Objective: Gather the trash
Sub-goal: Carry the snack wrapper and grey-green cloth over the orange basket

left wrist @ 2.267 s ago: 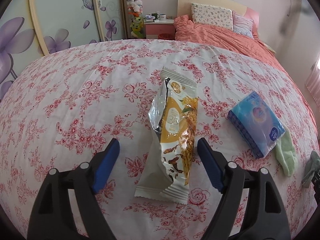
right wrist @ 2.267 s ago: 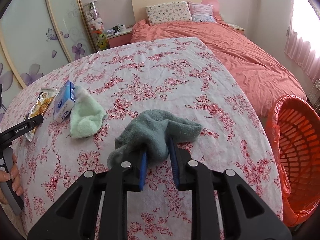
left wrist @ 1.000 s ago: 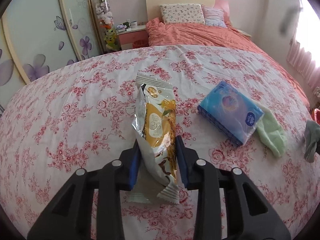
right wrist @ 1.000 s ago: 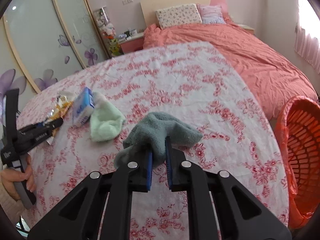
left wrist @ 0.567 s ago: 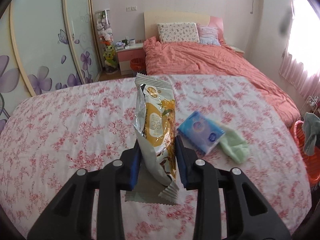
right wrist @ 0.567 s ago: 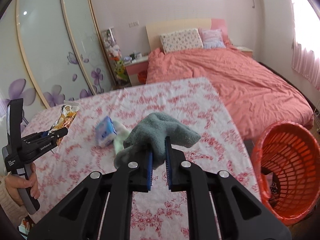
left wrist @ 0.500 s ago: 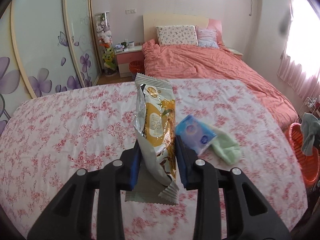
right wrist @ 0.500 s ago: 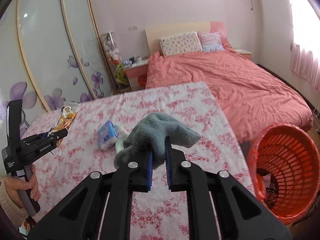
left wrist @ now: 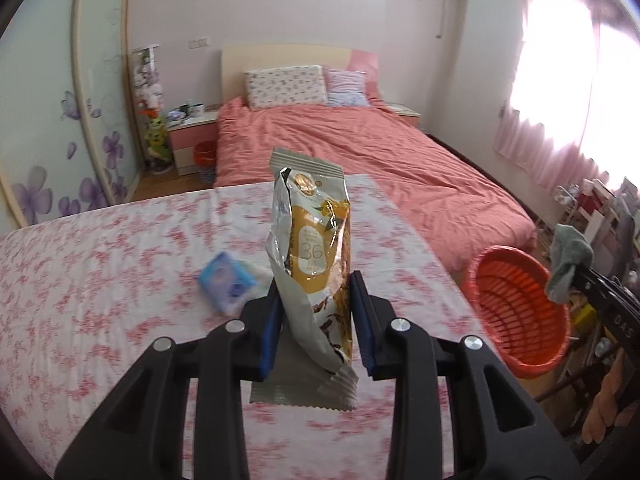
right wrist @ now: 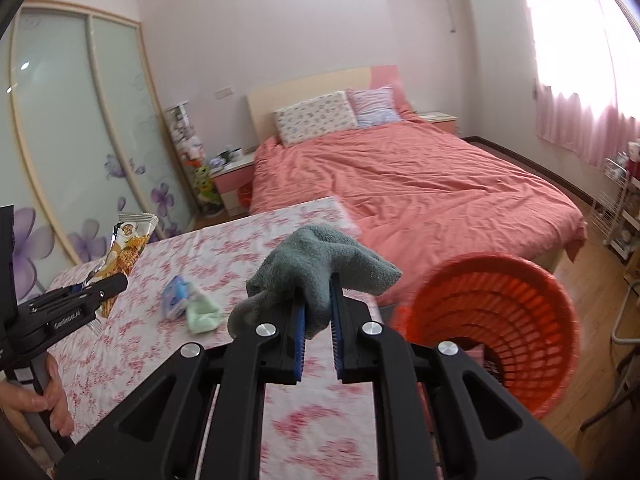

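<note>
My left gripper (left wrist: 316, 300) is shut on a silver and yellow snack wrapper (left wrist: 314, 256) and holds it upright above the floral table (left wrist: 100, 280). My right gripper (right wrist: 317, 300) is shut on a grey-green sock (right wrist: 320, 264), raised beside the orange mesh basket (right wrist: 520, 320). In the left wrist view the basket (left wrist: 516, 304) stands on the floor off the table's right edge, with the sock (left wrist: 568, 264) hanging over its far rim. The wrapper also shows in the right wrist view (right wrist: 126, 248).
A blue tissue pack (left wrist: 226, 280) and a pale green cloth (right wrist: 202, 314) lie on the table. A bed with a salmon cover (right wrist: 420, 184) stands behind. A white rack (right wrist: 624, 208) stands at the right by the window.
Both grippers have risen and swung right toward the basket. The table has dropped lower in both views and the basket has come closer. Both grips are unchanged.
</note>
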